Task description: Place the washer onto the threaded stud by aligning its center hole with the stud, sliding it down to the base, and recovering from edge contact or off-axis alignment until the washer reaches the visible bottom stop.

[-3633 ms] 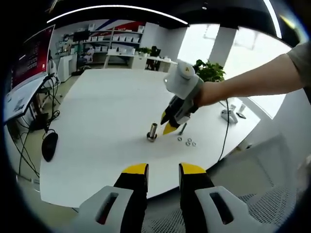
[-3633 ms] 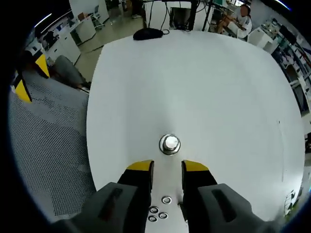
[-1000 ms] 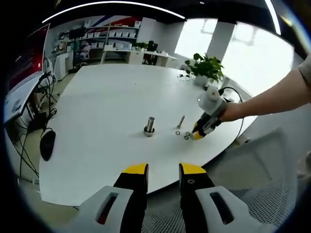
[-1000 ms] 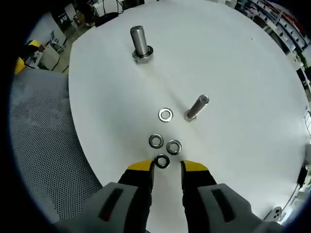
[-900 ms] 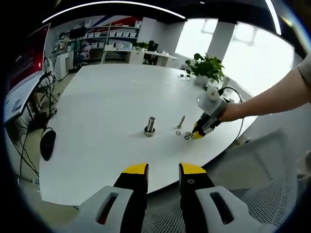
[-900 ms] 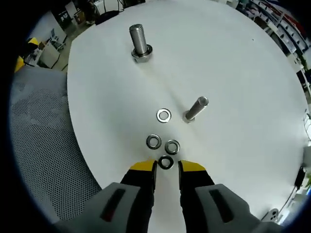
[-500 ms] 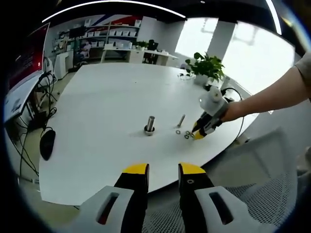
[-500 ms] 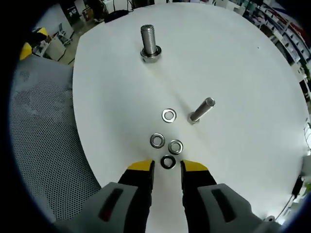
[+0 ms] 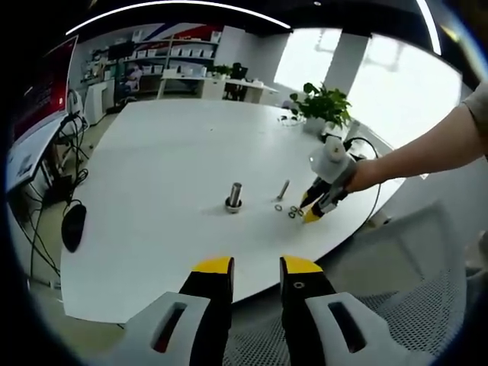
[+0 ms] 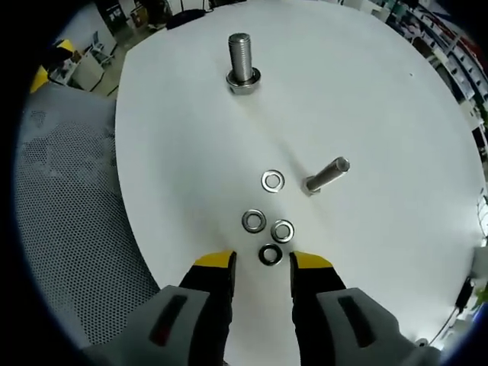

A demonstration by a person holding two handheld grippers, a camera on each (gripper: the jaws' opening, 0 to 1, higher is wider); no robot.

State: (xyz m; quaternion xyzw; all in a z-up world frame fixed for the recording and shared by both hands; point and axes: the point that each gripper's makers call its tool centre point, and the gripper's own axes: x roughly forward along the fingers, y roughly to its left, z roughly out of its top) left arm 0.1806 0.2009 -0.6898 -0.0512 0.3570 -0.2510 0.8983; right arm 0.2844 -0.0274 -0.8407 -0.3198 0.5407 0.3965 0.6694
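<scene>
white round table (image 10: 396, 99) in an office | right gripper (image 10: 261, 262) jaws apart, dark washer (image 10: 270, 255) lying flat between the tips | upright stud (image 10: 242, 62) well ahead | left gripper (image 9: 255, 267) apart, far back

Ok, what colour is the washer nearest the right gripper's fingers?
Dark, nearly black, unlike the three silvery ones. The washer shows best in the right gripper view.

No lettering, label or number can be read anywhere here; the red screen (image 9: 47, 84) at the side shows marks too blurred to make out.
</scene>
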